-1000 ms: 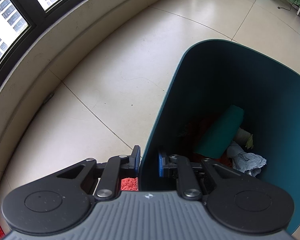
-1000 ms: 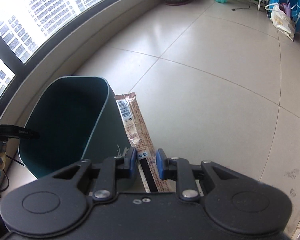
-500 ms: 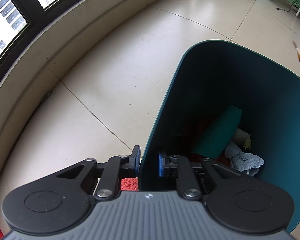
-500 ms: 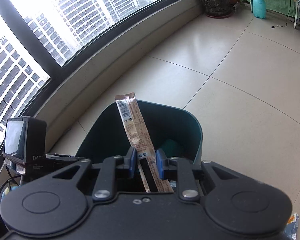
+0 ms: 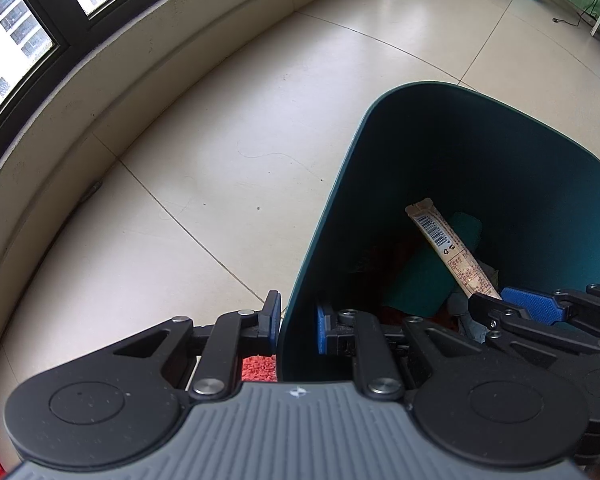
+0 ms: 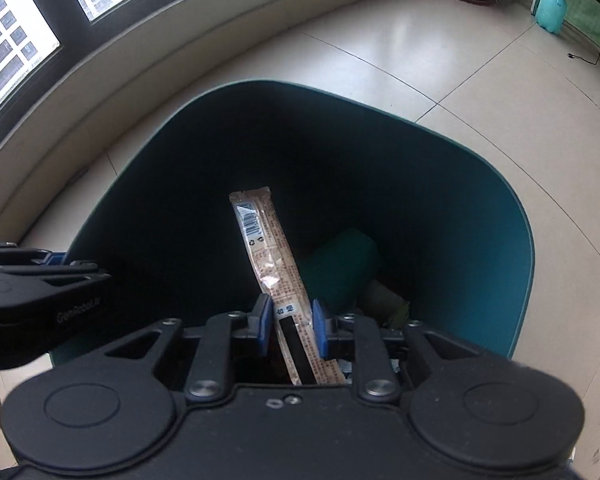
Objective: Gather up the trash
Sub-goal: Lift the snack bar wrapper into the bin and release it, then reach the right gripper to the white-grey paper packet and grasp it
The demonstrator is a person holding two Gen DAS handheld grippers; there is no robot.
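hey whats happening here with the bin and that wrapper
A person is collecting trash with two handheld grippers. The left gripper is clamped on the wall of the teal bin, steadying it. The right gripper holds a long snack wrapper over the bin's opening, not yet let go. Other rubbish, including a green tube, lies inside.

teal bin, tan wrapper with a black-and-white barcode, cream floor tiles, blue pads on black grippers
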